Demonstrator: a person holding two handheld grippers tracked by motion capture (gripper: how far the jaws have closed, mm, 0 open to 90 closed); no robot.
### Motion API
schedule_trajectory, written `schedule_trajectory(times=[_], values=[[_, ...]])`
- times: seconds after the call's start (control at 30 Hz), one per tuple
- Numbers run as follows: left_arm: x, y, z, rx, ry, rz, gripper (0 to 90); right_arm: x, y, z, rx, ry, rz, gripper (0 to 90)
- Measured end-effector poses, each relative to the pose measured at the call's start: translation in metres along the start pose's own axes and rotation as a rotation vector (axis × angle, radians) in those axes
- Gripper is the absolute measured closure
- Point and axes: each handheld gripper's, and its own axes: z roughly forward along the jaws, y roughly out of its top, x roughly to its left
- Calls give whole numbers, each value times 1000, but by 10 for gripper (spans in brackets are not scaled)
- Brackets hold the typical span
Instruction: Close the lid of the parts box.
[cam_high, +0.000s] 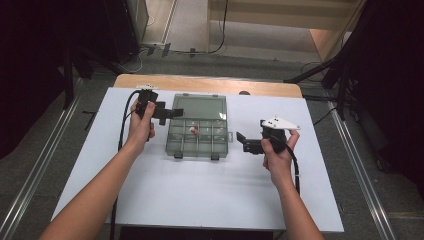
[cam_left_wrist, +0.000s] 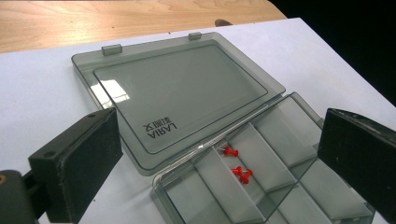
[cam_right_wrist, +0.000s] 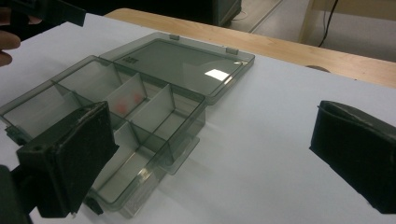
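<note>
the organiser box is a smoky grey, see-through plastic case lying mid-table on the white table. its lid is swung fully open and lies flat behind the tray, with printed lettering near the hinge edge. dividers split the tray into compartments; one holds red push pins. the left gripper sits at the box's left rear corner, jaws wide apart, holding nothing. the right gripper is just right of the box, jaws likewise wide and empty.

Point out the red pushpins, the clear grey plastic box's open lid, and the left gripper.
red pushpins (cam_left_wrist: 241, 171): left gripper view, pin heads.
clear grey plastic box's open lid (cam_left_wrist: 180, 88): left gripper view, panel centre.
left gripper (cam_high: 170, 113): high view, between fingertips.
</note>
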Motion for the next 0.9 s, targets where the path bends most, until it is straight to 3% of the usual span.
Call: schedule_trajectory(times=[0.23,0.33,0.37,0.47,0.57,0.7,0.83,0.9], values=[[4,-1,7,13,9,-27,0,-3,11,18,37,38,13,3],[5,-2,11,31,39,-31,29,-5,16,26,46,45,22,12],[4,-2,12,36,60,-28,58,-7,18,30,49,44,36,24],[6,-3,17,41,63,-41,68,-10,23,40,64,24,74,98],[8,-3,19,40,84,-65,120,-11,27,51,95,38,79,141],[15,-3,22,64,88,-80,143,-14,29,65,124,55,119,186],[21,-1,22,58,79,-105,180,-16,30,77,143,74,137,260],[22,-1,24,64,82,-96,222,-18,30,81,143,90,164,314]])
